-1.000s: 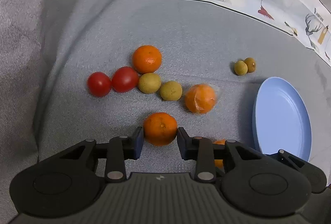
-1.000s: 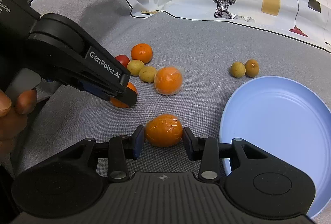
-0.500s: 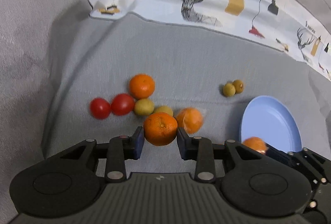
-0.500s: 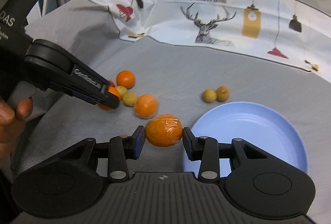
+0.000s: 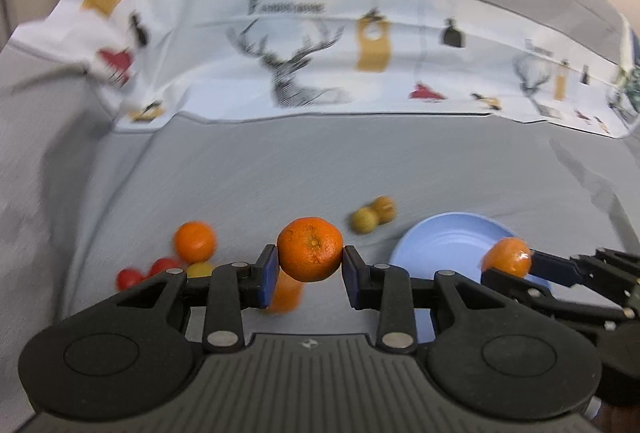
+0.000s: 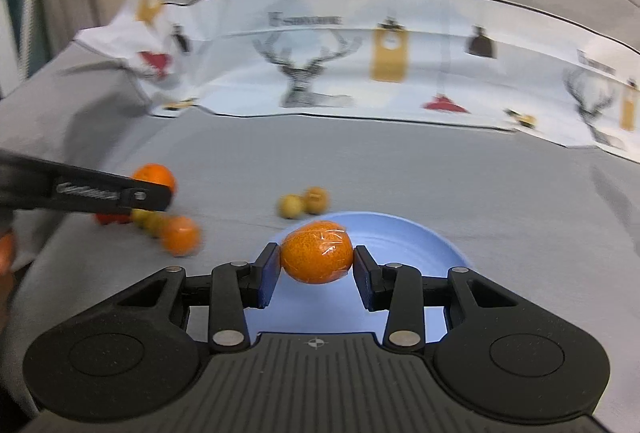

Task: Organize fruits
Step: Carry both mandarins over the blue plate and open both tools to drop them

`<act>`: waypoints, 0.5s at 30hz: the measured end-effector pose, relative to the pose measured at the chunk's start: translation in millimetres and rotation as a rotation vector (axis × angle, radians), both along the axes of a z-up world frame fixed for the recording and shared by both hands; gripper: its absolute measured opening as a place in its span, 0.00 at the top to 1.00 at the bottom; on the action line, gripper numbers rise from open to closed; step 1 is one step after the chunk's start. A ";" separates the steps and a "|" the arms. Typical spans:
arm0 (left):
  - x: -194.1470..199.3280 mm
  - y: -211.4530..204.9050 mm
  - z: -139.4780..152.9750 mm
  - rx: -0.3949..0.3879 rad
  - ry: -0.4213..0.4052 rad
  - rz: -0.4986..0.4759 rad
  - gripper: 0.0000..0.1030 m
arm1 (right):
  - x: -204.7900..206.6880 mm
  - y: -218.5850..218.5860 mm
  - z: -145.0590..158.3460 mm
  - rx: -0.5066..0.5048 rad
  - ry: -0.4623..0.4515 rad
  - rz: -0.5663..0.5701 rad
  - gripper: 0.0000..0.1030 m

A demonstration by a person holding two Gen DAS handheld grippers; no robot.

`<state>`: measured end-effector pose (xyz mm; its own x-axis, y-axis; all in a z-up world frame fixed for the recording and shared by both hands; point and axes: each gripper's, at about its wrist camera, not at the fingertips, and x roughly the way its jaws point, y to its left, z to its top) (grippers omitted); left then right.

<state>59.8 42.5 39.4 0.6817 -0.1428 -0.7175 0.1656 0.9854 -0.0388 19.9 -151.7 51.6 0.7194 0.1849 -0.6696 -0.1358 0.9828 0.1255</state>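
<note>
My left gripper point(image 5: 310, 269) is shut on a bare orange mandarin point(image 5: 310, 249) and holds it above the grey cloth. My right gripper point(image 6: 316, 273) is shut on a plastic-wrapped mandarin point(image 6: 317, 257) and holds it over the near part of the blue plate point(image 6: 420, 237). In the left wrist view the right gripper point(image 5: 512, 269) with its wrapped mandarin point(image 5: 507, 260) hangs over the blue plate point(image 5: 448, 237). In the right wrist view the left gripper's fingers point(image 6: 120, 195) reach in from the left.
On the cloth lie another mandarin point(image 5: 195, 241), two red tomatoes point(image 5: 130, 277), a yellow-green fruit point(image 5: 200, 268), a wrapped mandarin point(image 6: 181, 235) and two small brown-yellow fruits point(image 5: 372, 215) beside the plate. A printed white cloth point(image 5: 320, 65) lies at the back.
Both grippers have lifted their mandarins off the cloth. The right one has moved right, over the plate. The left one has risen and swung toward the plate.
</note>
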 end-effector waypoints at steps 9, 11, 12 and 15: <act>-6.1 -46.1 -10.1 -0.008 -0.022 -0.140 0.63 | 0.7 -36.1 -4.2 0.009 0.038 -0.120 0.60; -7.1 -50.5 -11.9 0.000 -0.031 -0.169 0.63 | -1.7 -38.9 -0.2 -0.004 0.015 -0.126 0.60; -6.8 -51.1 -12.6 -0.001 -0.034 -0.177 0.63 | -2.7 -40.3 1.1 -0.012 0.007 -0.128 0.60; -3.6 -48.1 -14.6 -0.012 -0.028 -0.172 0.63 | -2.3 -44.1 1.6 -0.016 0.009 -0.139 0.60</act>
<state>56.2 -5.6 24.8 0.6663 -0.2675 -0.6961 0.3328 0.9420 -0.0434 17.6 -195.8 53.2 0.7315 0.0731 -0.6779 0.0025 0.9939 0.1098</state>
